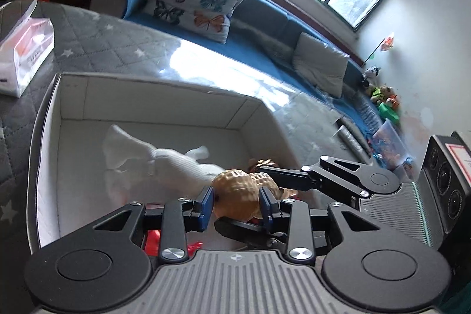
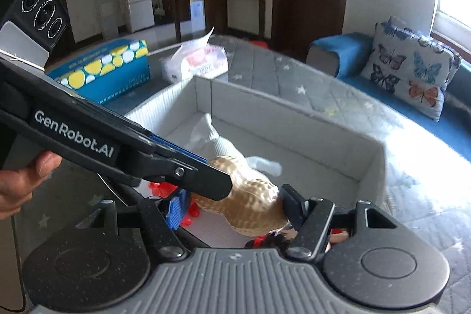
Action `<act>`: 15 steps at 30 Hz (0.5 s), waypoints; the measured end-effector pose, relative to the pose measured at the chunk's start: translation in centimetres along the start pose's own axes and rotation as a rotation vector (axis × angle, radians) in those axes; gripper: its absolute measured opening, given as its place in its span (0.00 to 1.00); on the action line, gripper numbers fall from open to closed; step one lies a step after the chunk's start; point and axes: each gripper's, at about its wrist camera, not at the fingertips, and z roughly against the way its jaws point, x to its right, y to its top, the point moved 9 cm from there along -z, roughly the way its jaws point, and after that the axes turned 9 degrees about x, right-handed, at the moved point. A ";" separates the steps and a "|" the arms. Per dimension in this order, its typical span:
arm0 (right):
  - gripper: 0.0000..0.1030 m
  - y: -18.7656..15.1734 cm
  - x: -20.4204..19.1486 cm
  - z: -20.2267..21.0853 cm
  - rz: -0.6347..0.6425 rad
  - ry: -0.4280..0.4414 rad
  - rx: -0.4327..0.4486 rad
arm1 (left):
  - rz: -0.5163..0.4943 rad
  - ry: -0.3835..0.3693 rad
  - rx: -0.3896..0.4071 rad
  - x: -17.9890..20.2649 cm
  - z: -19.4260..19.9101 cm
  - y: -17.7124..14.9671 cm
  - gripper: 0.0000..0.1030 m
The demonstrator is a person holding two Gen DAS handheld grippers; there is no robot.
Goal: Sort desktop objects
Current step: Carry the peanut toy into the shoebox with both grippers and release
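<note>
Sorting looks partway done: white cloth (image 1: 164, 164) and red bits (image 2: 160, 188) already lie in the grey box (image 1: 164, 96), while left gripper (image 1: 237, 200) and right gripper (image 2: 232, 203) both pinch the peanut toy (image 1: 240, 196) over the box, lower centre of frame, not yet released.

The desk (image 2: 265, 72) wears a grey quilted cover with white stars under a clear glossy sheet. On it stand an open white box (image 2: 294, 114), a blue tissue box (image 2: 112, 72) and a plastic tissue pack (image 2: 194, 64), near one another.
</note>
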 end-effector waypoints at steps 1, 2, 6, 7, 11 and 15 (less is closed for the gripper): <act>0.66 -0.2 0.0 -0.2 -0.003 0.004 -0.008 | 0.004 0.002 -0.002 -0.2 -0.1 -0.2 0.35; 0.65 -0.5 0.0 -0.4 -0.005 0.005 -0.014 | 0.010 0.003 -0.005 -0.5 -0.2 -0.3 0.35; 0.66 -0.7 0.2 0.5 -0.021 0.001 0.002 | 0.013 0.019 0.010 -0.4 0.2 -0.2 0.35; 0.66 -0.6 0.2 1.2 -0.027 -0.002 0.014 | 0.007 0.021 0.022 -0.1 0.6 -0.1 0.35; 0.71 -0.7 1.0 5.9 -0.034 -0.051 0.068 | -0.039 -0.031 0.064 3.4 2.3 -0.5 0.35; 0.79 -3.6 3.6 11.1 -0.028 -0.156 0.063 | -0.091 -0.120 0.050 8.1 2.4 -2.6 0.35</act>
